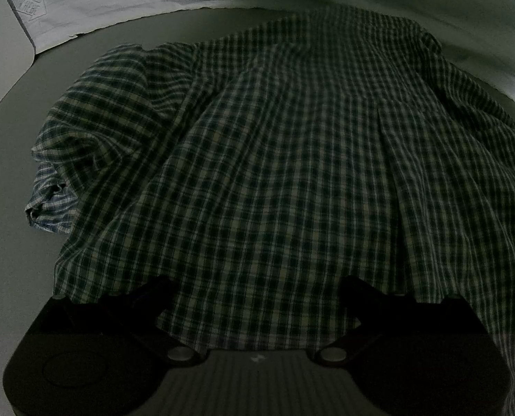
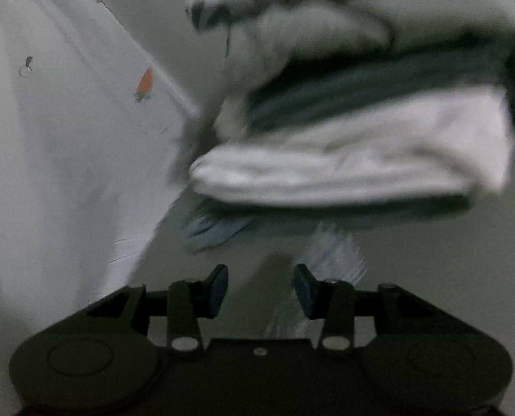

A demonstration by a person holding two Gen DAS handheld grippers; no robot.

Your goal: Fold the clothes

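Note:
A dark green and white checked shirt [image 1: 292, 156] lies spread over the grey table [image 1: 11, 242], with one sleeve [image 1: 60, 187] bunched at its left side. My left gripper [image 1: 255, 287] sits low over the shirt's near hem. Its jaws stand wide apart with the checked cloth lying flat between them, and the tips are dark and hard to make out. In the blurred right wrist view, my right gripper [image 2: 260, 287] is open above bare table with nothing between its blue pads [image 2: 219, 289]. A stack of folded clothes [image 2: 361, 121] lies just beyond it.
A white sheet [image 1: 101, 3] with a printed arrow borders the far side of the shirt. In the right wrist view a white cloth with a small carrot print [image 2: 144, 83] covers the left. A pale striped cloth [image 2: 215, 225] sticks out under the stack. Grey table [image 2: 447, 260] lies to the right.

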